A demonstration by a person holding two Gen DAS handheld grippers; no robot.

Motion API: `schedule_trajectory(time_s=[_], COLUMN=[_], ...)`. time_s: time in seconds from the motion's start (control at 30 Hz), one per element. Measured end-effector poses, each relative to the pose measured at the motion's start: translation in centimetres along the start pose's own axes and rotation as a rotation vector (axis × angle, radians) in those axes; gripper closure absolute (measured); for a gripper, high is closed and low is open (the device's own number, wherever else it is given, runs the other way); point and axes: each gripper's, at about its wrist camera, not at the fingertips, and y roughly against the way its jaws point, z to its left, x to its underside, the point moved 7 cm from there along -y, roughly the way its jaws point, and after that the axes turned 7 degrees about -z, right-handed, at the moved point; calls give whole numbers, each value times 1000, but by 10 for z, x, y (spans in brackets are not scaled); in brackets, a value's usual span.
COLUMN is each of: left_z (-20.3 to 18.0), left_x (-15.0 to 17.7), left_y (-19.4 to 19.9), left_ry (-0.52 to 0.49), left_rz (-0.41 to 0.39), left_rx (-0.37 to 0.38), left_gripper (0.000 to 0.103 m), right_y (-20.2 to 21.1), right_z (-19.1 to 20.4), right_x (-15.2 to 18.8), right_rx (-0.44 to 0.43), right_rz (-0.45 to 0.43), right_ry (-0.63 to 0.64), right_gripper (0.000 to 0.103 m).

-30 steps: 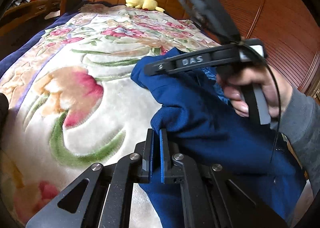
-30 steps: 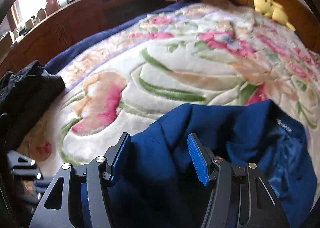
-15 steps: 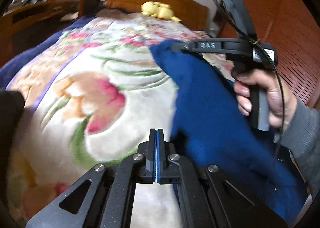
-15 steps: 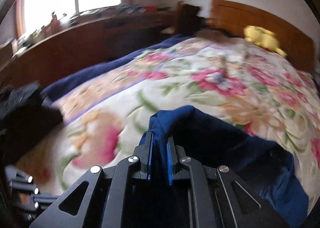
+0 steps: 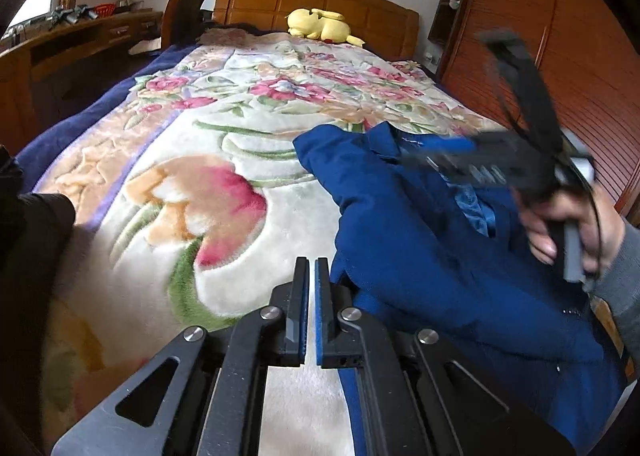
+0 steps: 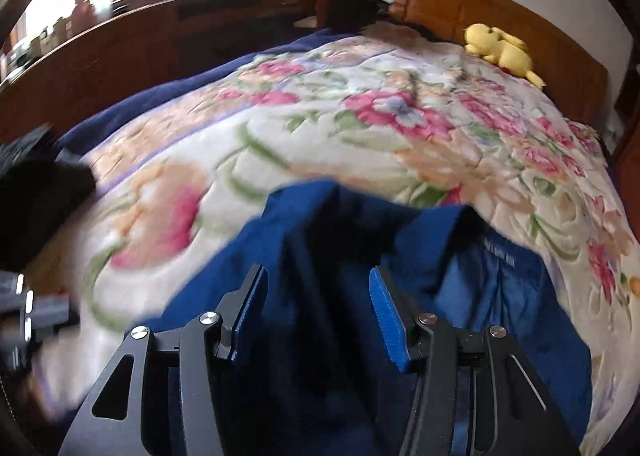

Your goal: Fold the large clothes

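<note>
A large blue garment lies bunched on the floral blanket at the near right of the bed; it also shows in the right wrist view. My left gripper is shut and empty, just left of the garment's edge, with only a thin slit between its pads. My right gripper is open, its blue pads spread just above the garment with dark folds between them. It appears blurred in the left wrist view, held by a hand over the garment.
A yellow plush toy lies by the wooden headboard. A black garment sits at the bed's near left edge. A wooden desk runs along the left, a wooden wardrobe along the right.
My right gripper has opened and let go of the blue garment, which dropped back onto the bed. My left gripper stays shut and has moved little.
</note>
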Motion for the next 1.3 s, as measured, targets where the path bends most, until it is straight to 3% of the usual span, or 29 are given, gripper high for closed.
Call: schedule_trajectory(time_s=[0.2, 0.43, 0.8, 1.1, 1.3], left_z=[-15, -58, -138, -189, -211], left_x=[-9, -16, -9, 16, 34], left_y=[27, 60, 72, 83, 74], left_ry=[-67, -93, -183, -244, -284], left_rz=[-28, -68, -87, -82, -49], left_rx=[-58, -4, 69, 131, 166], left_gripper=[100, 100, 97, 97, 97], right_y=[72, 160, 290, 352, 371], right_z=[-16, -36, -49, -72, -115], right_x=[72, 128, 167, 214, 245], right_rx=[-1, 78, 221, 333, 417], right_rz=[-5, -35, -90, -67, -49], right_ry=[-65, -129, -193, -301, -412], right_gripper=[48, 48, 48, 48, 32])
